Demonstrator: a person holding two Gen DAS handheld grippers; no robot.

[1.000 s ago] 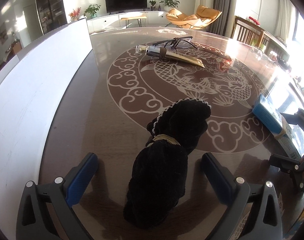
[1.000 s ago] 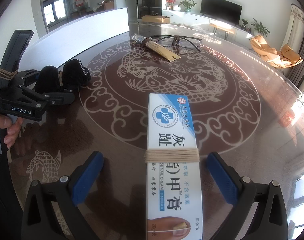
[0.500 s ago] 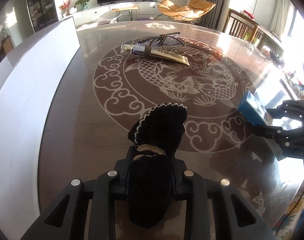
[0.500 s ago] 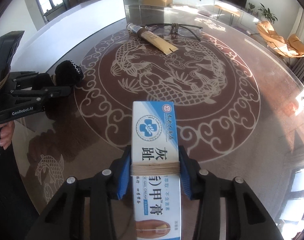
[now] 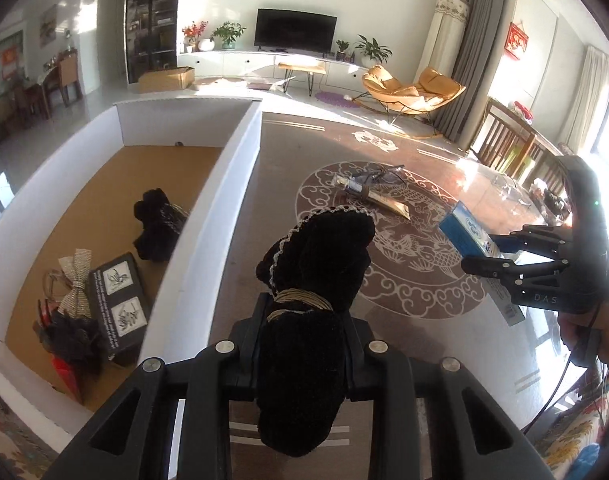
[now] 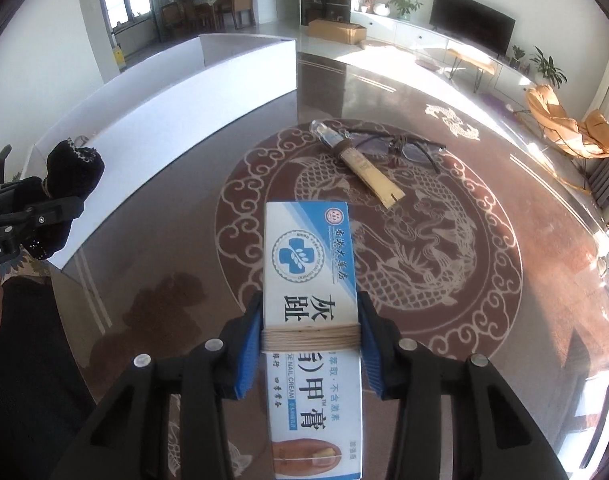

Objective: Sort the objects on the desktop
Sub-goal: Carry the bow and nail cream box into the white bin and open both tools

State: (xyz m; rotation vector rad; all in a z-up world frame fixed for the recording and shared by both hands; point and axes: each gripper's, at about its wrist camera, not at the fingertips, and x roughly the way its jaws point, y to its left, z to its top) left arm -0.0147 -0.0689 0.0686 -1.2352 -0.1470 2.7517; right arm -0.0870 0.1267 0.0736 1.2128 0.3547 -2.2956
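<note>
1. Sunlight fell across a big brown table (image 6: 484,208) with a pale dragon drawn in a ring on it, in a living room with a dark TV (image 5: 296,32) and an orange chair (image 5: 414,88).
2. On the left of the table stood a white box (image 5: 240,184) with a tan floor. Inside it lay a black fuzzy bundle (image 5: 156,224), a dark card with two flower pictures (image 5: 118,300) and a shiny bow (image 5: 77,284).
3. The left gripper (image 5: 302,320) was squeezed tight on a black fuzzy pouch (image 5: 324,252). It was soft and dark, with a pale beaded edge at the top and tan string tied round its middle.
4. The pouch was up off the table, just beside the box wall. Its long side ran straight away from the gripper, with the beaded end pointing out at the far side of the table.
5. The right gripper (image 6: 311,336) had its blue pads (image 6: 248,344) pressed on both sides of a white and blue cream box (image 6: 310,264). Tan string went round the cream box where the pads held it. It had a blue cross sign and a toe picture.
6. The cream box was held above the table. Its long side pointed away from the gripper, toward the dragon.
7. Far off on the dragon lay a gold tube (image 6: 364,168), just beside some glasses (image 6: 400,148).
</note>
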